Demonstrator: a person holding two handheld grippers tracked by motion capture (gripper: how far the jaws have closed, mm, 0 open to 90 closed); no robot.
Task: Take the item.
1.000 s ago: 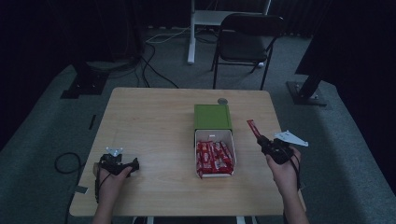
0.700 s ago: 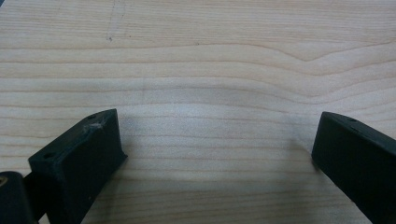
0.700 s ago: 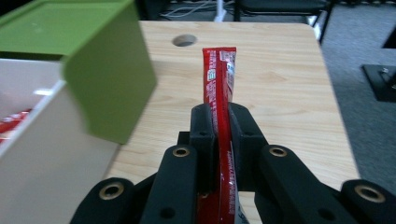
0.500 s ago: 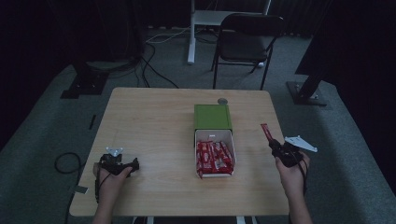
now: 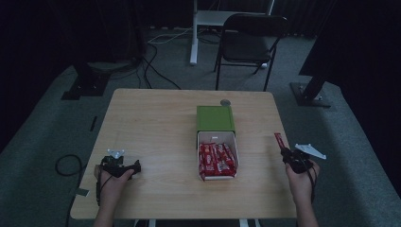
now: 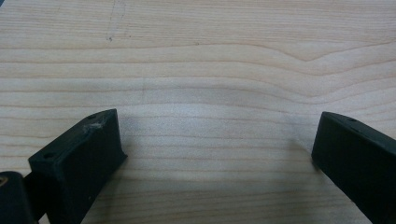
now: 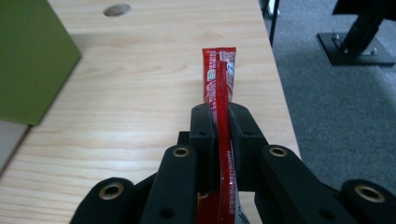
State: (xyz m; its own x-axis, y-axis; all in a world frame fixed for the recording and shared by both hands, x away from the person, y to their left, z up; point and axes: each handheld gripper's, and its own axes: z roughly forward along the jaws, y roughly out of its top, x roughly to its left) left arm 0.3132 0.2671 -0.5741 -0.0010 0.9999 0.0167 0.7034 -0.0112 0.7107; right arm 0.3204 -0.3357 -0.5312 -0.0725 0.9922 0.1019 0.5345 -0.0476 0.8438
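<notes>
- We start with the red snack packet (image 7: 219, 84): it sits edge-up between the jaws of the right hand-held gripper (image 7: 219, 122), which are pressed together on it, its far end pointing out past the jaw tips.
- In the high view the same red snack packet (image 5: 279, 141) hangs over the right edge of the surface (image 5: 156, 123), held in the right hand-held gripper (image 5: 286, 153), apart from everything else.
- Left of it, near the middle of the surface, the white tray (image 5: 235, 142) holds a row of more red packets (image 5: 216, 160) lying side by side.
- The green sleeve (image 5: 215, 118) lies at the tray's far end, touching it, and looks like the cover the tray slides out of; whether the tray is still partly inside it we cannot tell.
- A small round hole (image 5: 225, 102) marks the surface just beyond the sleeve.
- At the near left, the left hand-held gripper (image 5: 135, 166) lies low over bare wood, and in its own view its jaws stand spread wide with nothing between them (image 6: 215, 154).
- We judge the work as early: one packet is out and in hand, not yet set down, and the tray looks nearly full.
- What is left, as we read it, is placing this packet and dealing with the rest in the tray.
</notes>
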